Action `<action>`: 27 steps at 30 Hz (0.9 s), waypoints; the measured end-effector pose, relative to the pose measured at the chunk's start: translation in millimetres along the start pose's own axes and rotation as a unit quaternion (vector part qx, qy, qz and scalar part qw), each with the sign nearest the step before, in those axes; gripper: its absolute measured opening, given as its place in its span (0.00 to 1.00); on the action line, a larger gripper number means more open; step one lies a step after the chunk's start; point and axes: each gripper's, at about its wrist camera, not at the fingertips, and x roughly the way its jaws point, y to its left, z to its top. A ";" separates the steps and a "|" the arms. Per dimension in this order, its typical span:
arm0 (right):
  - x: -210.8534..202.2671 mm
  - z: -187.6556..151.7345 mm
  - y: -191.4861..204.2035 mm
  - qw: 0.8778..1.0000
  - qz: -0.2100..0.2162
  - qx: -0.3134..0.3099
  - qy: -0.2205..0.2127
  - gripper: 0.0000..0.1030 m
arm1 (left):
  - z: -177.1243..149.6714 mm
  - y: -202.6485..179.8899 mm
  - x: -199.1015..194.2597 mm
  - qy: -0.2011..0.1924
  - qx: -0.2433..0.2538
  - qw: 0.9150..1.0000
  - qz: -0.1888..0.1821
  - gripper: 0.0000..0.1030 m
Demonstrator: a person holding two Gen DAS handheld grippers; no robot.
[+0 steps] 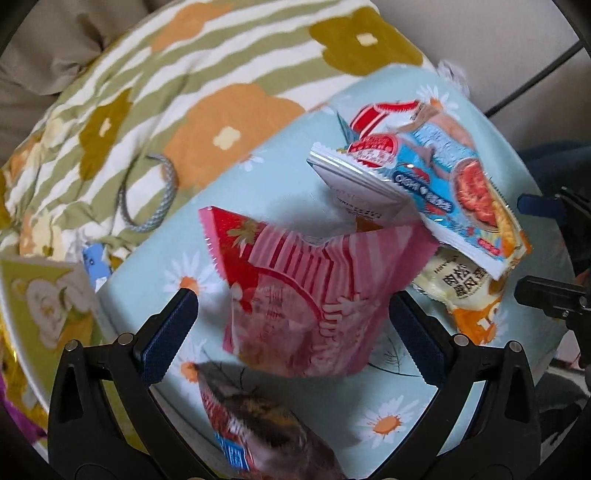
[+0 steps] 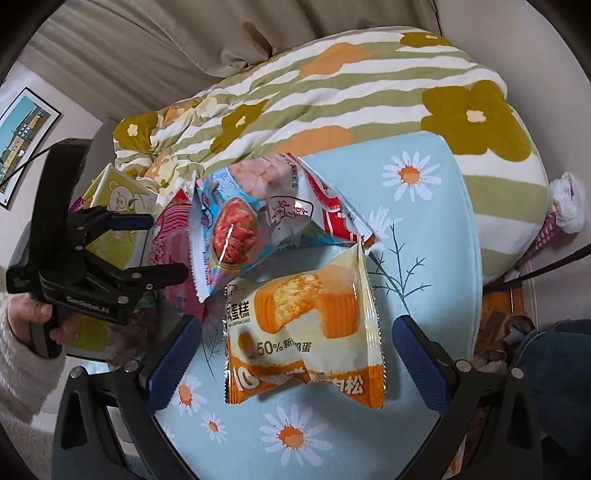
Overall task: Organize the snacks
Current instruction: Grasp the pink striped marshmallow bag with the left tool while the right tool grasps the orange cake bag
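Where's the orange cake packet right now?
The orange cake packet lies on the daisy cushion between the open right gripper's fingers, its top tucked under the blue packet.

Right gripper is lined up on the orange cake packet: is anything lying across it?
Yes. The blue packet overlaps the top edge of the orange cake packet. The lower part between the open right gripper is clear.

A beige curtain point(image 2: 155, 44) hangs in folds across twelve o'clock in the right wrist view, with a pale wall point(image 2: 491, 33) at one o'clock. At nine o'clock a framed picture point(image 2: 22, 136) of coloured buildings hangs on a pinkish wall point(image 2: 70, 122). A striped flower-print blanket point(image 2: 332, 96) fills the middle, behind a light blue daisy cushion point(image 2: 436, 236). The light is soft and even.
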 end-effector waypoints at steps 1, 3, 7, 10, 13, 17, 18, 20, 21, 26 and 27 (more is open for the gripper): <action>2.6 0.1 0.2 1.000 -0.002 0.000 0.003 1.00 | 0.5 0.0 3.4 0.005 0.002 1.000 -0.006 1.00; 7.0 -0.2 0.4 1.000 -0.007 0.000 0.008 1.00 | 2.2 -0.5 12.0 0.015 0.002 1.000 -0.017 1.00; 13.7 0.0 -0.5 1.000 -0.009 0.001 0.017 1.00 | 0.3 -2.2 25.7 0.039 0.005 0.999 -0.030 1.00; 16.7 2.0 1.6 1.000 -0.015 -0.011 0.022 1.00 | -1.7 -2.5 30.6 0.040 0.005 0.999 -0.033 0.96; 19.6 2.5 4.1 0.999 -0.017 -0.020 0.026 1.00 | -2.3 -1.8 32.3 0.039 0.000 0.999 -0.037 0.89; 23.4 2.9 8.6 0.999 -0.020 -0.029 0.031 1.00 | -2.2 -3.7 28.1 0.032 0.005 0.999 -0.035 0.77; 24.5 2.9 9.1 0.999 -0.023 -0.031 0.032 1.00 | -2.4 -4.3 27.4 0.031 0.006 0.999 -0.033 0.76; 26.0 2.7 9.2 0.999 -0.029 -0.033 0.032 1.00 | -3.2 -4.8 26.1 0.030 0.002 0.999 -0.032 0.73; 26.2 2.7 9.4 0.998 -0.030 -0.034 0.031 1.00 | -3.9 -4.8 25.6 0.030 -0.001 0.999 -0.031 0.73; 24.4 0.8 13.9 0.998 -0.035 -0.040 0.030 1.00 | -11.4 -6.8 19.0 0.026 -0.011 0.999 -0.028 0.72; 25.1 0.3 14.8 0.998 -0.036 -0.043 0.032 1.00 | -15.1 -7.7 16.0 0.024 -0.015 0.999 -0.028 0.72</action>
